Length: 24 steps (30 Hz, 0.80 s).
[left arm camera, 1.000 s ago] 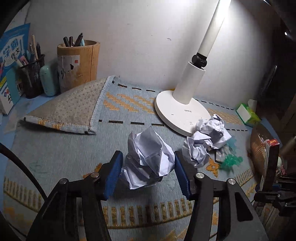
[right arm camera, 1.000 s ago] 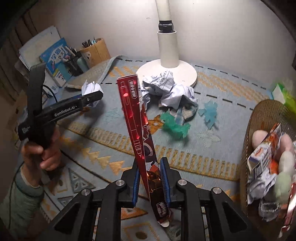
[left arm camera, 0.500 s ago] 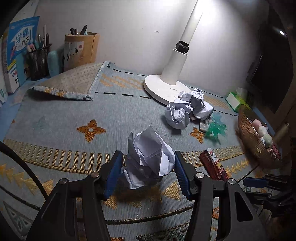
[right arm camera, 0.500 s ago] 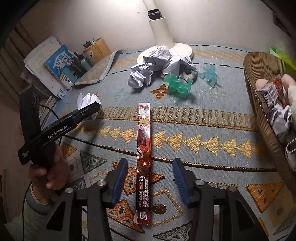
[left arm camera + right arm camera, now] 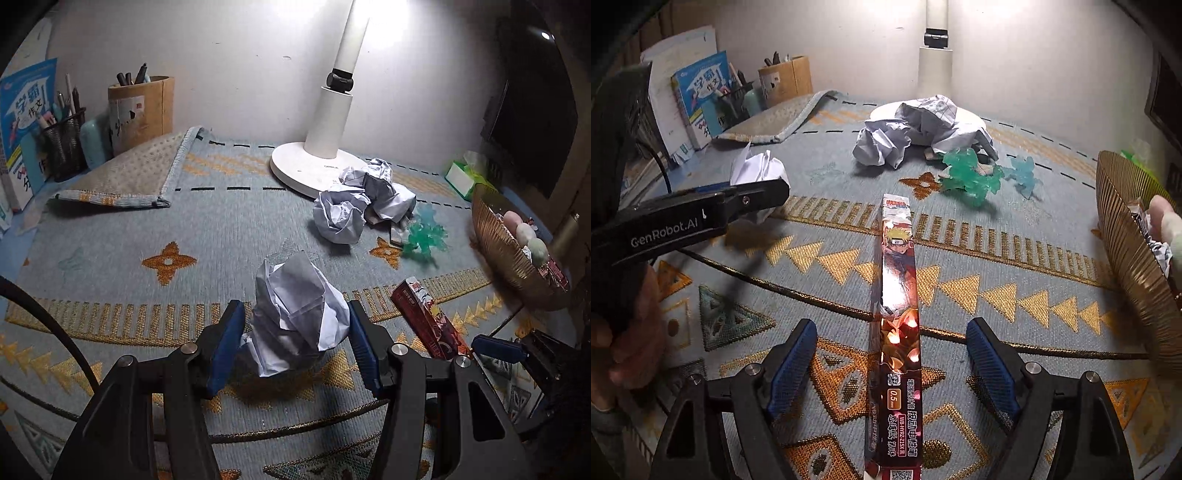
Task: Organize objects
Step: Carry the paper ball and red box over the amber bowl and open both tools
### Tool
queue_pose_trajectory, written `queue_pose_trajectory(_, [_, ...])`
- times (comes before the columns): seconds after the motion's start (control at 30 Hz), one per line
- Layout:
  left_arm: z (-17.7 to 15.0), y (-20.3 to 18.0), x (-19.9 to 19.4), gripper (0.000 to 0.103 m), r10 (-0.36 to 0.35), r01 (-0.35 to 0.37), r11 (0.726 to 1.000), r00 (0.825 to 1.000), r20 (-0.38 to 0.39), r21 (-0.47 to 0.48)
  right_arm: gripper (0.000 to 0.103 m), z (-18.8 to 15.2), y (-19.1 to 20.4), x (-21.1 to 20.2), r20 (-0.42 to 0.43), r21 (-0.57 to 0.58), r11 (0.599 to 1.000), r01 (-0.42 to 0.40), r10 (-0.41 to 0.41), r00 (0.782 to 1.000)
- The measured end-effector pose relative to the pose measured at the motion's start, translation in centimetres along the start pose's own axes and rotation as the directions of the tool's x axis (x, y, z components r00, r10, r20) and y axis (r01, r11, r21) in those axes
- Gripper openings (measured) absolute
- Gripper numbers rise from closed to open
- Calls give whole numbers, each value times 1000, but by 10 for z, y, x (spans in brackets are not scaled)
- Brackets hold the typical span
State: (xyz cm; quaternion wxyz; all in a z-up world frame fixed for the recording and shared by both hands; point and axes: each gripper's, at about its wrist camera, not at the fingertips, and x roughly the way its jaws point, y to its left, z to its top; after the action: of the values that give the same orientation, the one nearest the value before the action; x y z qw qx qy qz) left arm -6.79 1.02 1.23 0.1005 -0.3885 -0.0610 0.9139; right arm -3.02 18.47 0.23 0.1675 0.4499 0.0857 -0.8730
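Pen box (image 5: pixel 899 325) flat on the patterned mat (image 5: pixel 1015 229), long axis near to far, centred between just-spread, empty right gripper (image 5: pixel 892 360) pads, basket (image 5: pixel 1126 251) at right; left gripper (image 5: pixel 293 345) clamped on crumpled paper ball (image 5: pixel 297 317).

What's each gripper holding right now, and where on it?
Left gripper clamps a crumpled paper ball by its sides. Right gripper, just opened, holds nothing; pen box lies between.
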Motion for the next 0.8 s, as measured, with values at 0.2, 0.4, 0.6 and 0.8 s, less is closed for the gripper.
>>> queue_pose_trajectory(0.2, [0,7,1,53,0,0,999,1000,-6,-38,50,-3,-3,-8,43,17,1000,-10,10,999])
queue_pose_trajectory(0.4, [0,8,1,54,12,-12,999,1000,-6,-50,18,-9,11,-14,64,-46,998,-45,48,997])
queue_pose_trajectory(0.6, [0,5,2,54,15,-15,999,1000,-6,-33,18,-10,12,-14,65,-48,997,-62,65,996])
queue_pose_trajectory(0.8, [0,4,2,54,21,-21,1000,1000,-4,-21,18,-10,11,-14,64,-39,997,-64,66,996])
